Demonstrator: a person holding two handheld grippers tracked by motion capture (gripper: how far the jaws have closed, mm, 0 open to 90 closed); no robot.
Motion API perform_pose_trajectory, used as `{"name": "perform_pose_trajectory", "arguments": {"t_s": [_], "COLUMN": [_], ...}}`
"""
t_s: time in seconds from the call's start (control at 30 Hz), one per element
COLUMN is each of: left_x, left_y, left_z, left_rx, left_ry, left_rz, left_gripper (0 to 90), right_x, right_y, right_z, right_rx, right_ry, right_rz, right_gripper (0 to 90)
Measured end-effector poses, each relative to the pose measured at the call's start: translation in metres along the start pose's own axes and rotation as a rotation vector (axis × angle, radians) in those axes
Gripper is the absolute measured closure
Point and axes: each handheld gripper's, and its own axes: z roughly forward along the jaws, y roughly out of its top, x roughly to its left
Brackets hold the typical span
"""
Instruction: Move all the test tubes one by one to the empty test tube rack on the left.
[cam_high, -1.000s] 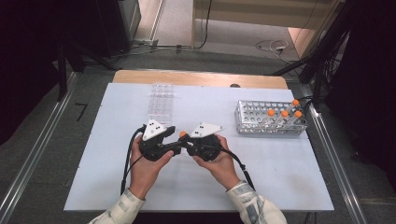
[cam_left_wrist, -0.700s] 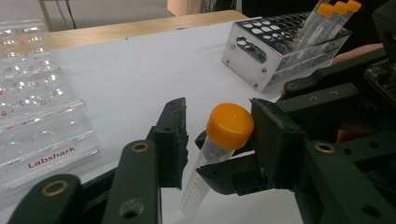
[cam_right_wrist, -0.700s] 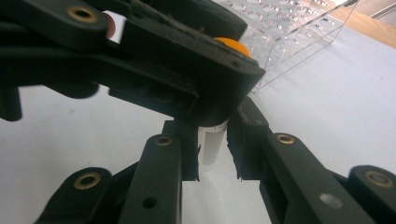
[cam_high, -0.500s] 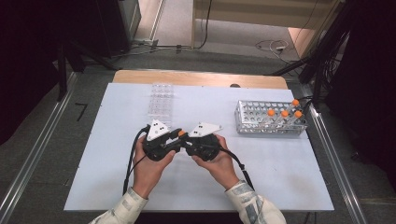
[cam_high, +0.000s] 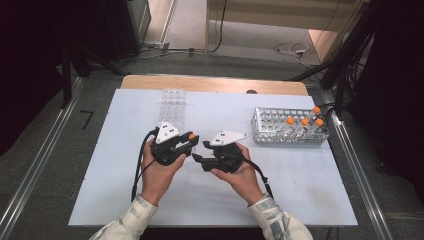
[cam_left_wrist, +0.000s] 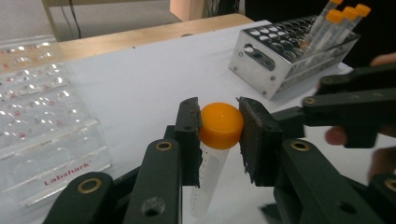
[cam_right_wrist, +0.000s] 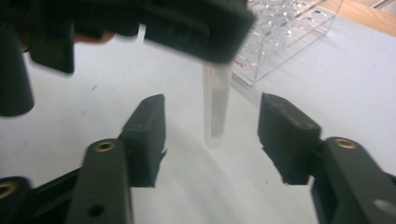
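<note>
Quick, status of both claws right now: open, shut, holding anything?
Left claw: shut on the orange-capped tube, gripped at its cap.
Right claw: open, jaws just opened; the tube hangs between them, untouched.

- A white table (cam_high: 125, 200) fills the frame's centre, with a wooden edge (cam_high: 215, 83) at its far side.
- Grey floor (cam_high: 45, 150) surrounds it.
- Metal rails (cam_high: 30, 180) run at lower left and right.
- Cables (cam_high: 290, 48) lie at upper right.
</note>
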Motion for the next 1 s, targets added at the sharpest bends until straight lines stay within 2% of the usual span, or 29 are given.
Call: {"name": "perform_pose_trajectory", "arguments": {"t_s": [0.13,0.3,0.47,0.8,1.0], "left_x": [0.007,0.017,0.026,0.046,0.060], "left_y": [0.010,0.025,0.042,0.056,0.064], "left_z": [0.000,0.000,0.004,0.013,0.009], "left_rx": [-0.013,-0.032,-0.040,-0.046,-0.078], "left_ry": [0.008,0.023,0.048,0.084,0.110], "left_rz": [-0.016,-0.032,-0.029,-0.064,-0.087], "left_gripper": [70.3,70.3,70.3,70.3,70.4], "right_x": [-0.004,-0.010,-0.019,-0.028,-0.030], "right_y": [-0.008,-0.022,-0.034,-0.039,-0.040], "right_z": [-0.013,-0.028,-0.039,-0.047,-0.049], "right_rx": [0.001,0.003,0.009,0.001,-0.004], "right_ry": [0.003,-0.004,-0.023,-0.037,-0.039], "right_rz": [0.019,0.027,0.046,0.072,0.074], "right_gripper": [33.8,33.4,33.4,33.4,33.5]}}
